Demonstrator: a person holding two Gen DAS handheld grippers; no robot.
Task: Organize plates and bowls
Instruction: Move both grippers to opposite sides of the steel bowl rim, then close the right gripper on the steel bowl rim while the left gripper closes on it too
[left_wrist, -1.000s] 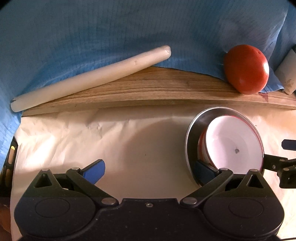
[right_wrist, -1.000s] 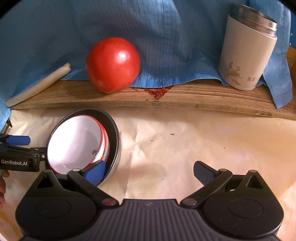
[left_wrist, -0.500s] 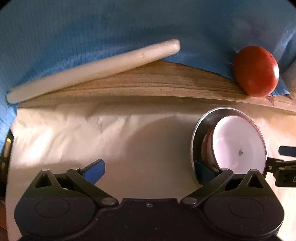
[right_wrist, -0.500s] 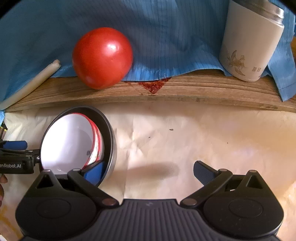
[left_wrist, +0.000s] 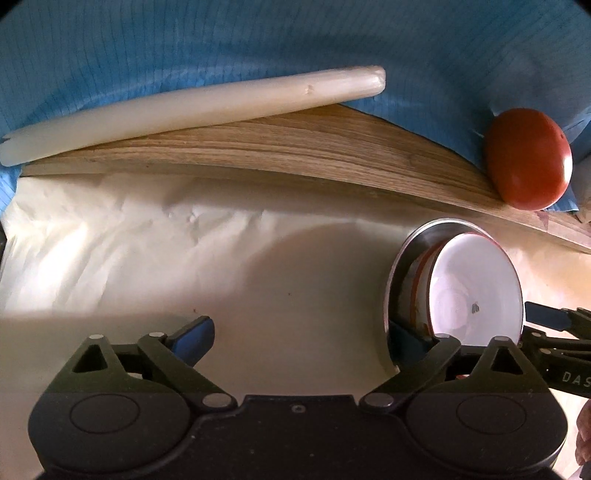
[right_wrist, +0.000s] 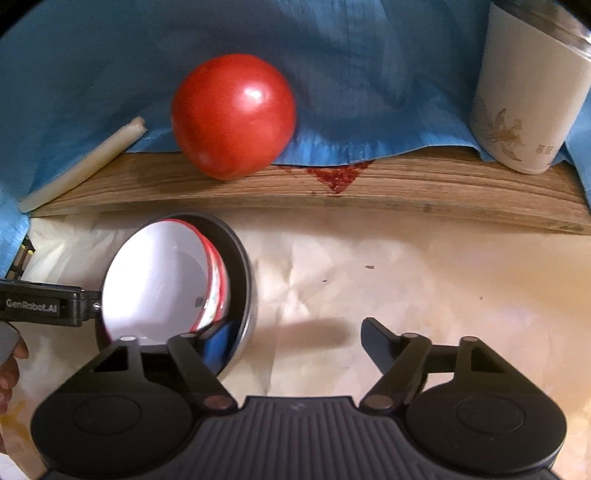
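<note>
Cream paper (left_wrist: 221, 266) unchanged; both grippers' jaws have just been closing, left gripper (left_wrist: 299, 332) slightly, right gripper (right_wrist: 291, 336) more, each straddling the metal bowl's (right_wrist: 242, 280) rim; neither gripping.

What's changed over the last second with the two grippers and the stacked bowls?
Both grippers have just been closing a little: the right gripper around the metal bowl's rim, the left gripper likewise from the opposite side. Neither visibly pinches yet. The white bowl, tomato, and cup stayed put.
</note>
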